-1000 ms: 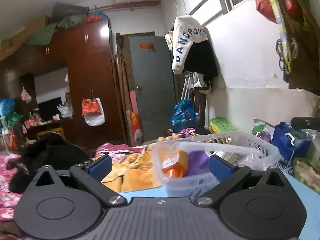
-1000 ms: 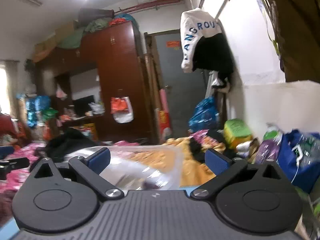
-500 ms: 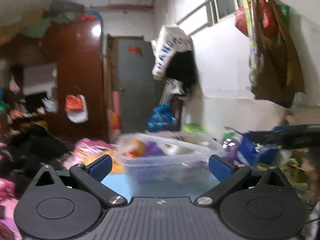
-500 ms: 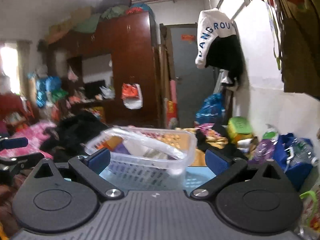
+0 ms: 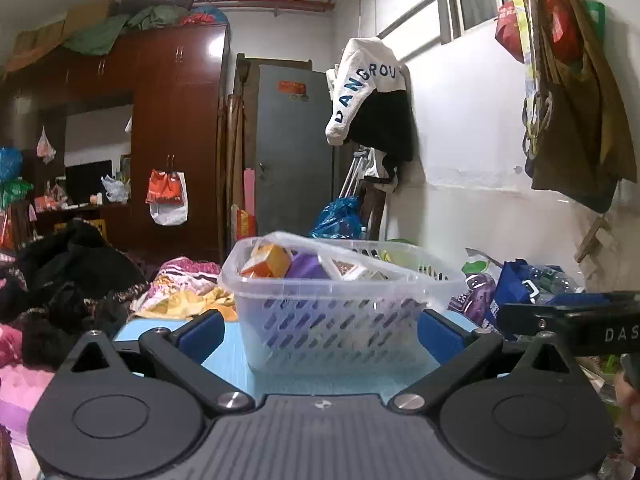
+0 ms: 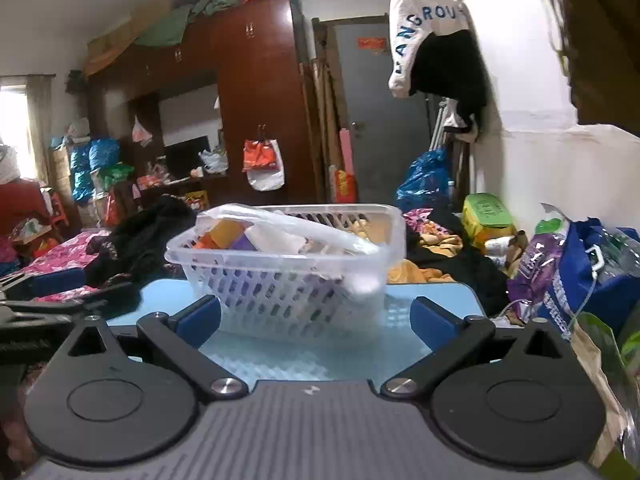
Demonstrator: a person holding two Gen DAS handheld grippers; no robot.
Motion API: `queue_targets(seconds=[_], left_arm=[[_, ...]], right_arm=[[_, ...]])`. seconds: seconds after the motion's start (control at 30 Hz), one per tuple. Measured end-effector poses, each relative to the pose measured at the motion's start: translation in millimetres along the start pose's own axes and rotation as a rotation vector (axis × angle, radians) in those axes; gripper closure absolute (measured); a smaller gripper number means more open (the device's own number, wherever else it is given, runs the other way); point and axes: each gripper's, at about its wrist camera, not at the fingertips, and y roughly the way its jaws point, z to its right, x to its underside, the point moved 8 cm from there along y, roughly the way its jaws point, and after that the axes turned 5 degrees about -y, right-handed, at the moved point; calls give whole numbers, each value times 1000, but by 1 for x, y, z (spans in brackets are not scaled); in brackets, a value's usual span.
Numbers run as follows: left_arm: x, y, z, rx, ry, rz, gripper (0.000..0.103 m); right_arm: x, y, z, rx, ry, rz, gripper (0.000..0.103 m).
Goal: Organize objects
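A clear perforated plastic basket point(image 5: 332, 320) stands on a light blue table point(image 5: 236, 356); it also shows in the right wrist view point(image 6: 288, 296). It holds an orange box point(image 5: 266, 262), a purple item point(image 5: 304, 266) and a clear plastic bag point(image 6: 296, 232). My left gripper point(image 5: 320, 330) is open and empty just in front of the basket. My right gripper point(image 6: 316, 316) is open and empty, also just short of it. The right gripper's side shows at the right edge of the left wrist view point(image 5: 576, 320).
Piled clothes and bedding point(image 5: 176, 292) lie behind the table. A blue bag point(image 6: 588, 276) and purple packet point(image 6: 536, 264) crowd the right side by the white wall. A brown wardrobe point(image 5: 172, 136) and grey door point(image 5: 294, 152) stand far back.
Both grippers have pulled back and dropped lower, so the basket now sits whole on the table ahead of them. Both stay open.
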Motion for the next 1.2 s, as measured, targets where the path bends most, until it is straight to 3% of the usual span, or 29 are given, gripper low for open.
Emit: queue_targets(seconds=[0.47,1.2], left_arm=[[18,-25,3,4,33,-24,0],[21,-28,5,-3,28,-35,0]], right_arm=[[15,-21,-1,-8,2,-6,0],[17,-27,-3,-25,26,13,0]])
